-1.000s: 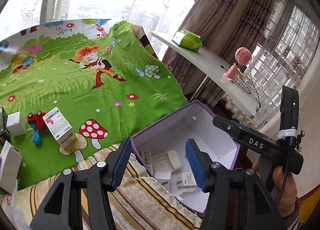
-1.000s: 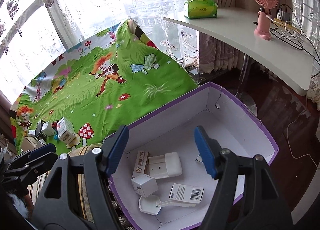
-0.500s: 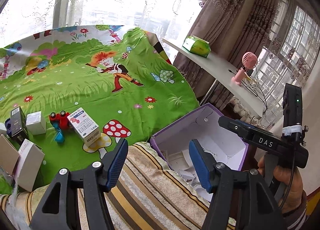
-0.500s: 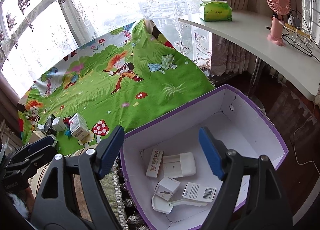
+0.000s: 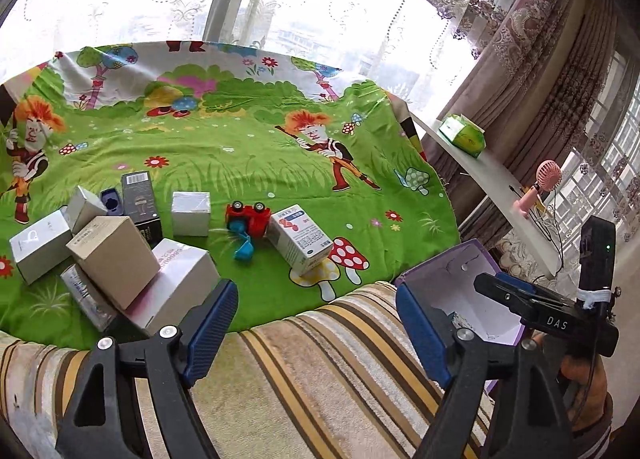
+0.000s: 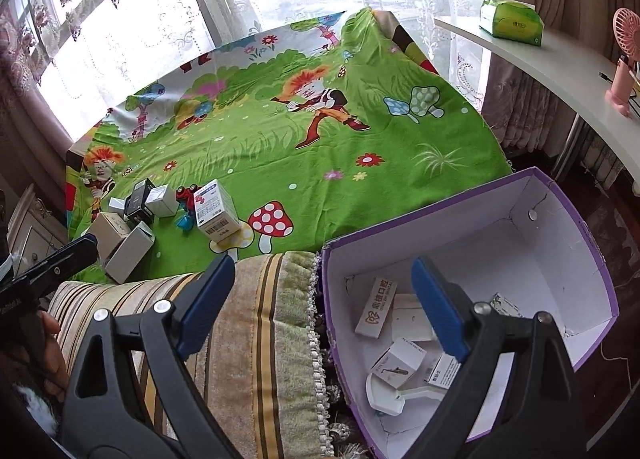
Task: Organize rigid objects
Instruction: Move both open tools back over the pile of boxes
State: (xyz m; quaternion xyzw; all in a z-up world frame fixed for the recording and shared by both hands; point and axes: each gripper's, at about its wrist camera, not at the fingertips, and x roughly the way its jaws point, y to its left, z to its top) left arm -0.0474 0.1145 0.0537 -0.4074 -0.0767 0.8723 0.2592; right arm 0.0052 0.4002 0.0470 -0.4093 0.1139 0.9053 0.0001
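Observation:
A purple box (image 6: 576,219) with white inside stands at the right of the bed and holds several small white cartons (image 6: 376,307); it also shows in the left wrist view (image 5: 440,271). On the green cartoon sheet (image 5: 260,163) lie a medicine carton (image 5: 300,237), a red toy car (image 5: 248,217), a white cube box (image 5: 191,213), a brown carton (image 5: 114,261) and other boxes. My left gripper (image 5: 316,331) is open and empty above the striped blanket (image 5: 320,371). My right gripper (image 6: 324,307) is open and empty over the box's left rim.
A white curved desk (image 6: 560,71) at the right carries a green tissue pack (image 6: 512,21) and a pink fan (image 6: 626,59). Curtains and windows stand behind the bed. A white cabinet (image 6: 28,227) is at the far left.
Both grippers have swung left, away from the purple box and toward the pile of boxes on the sheet. Both stay open and empty.

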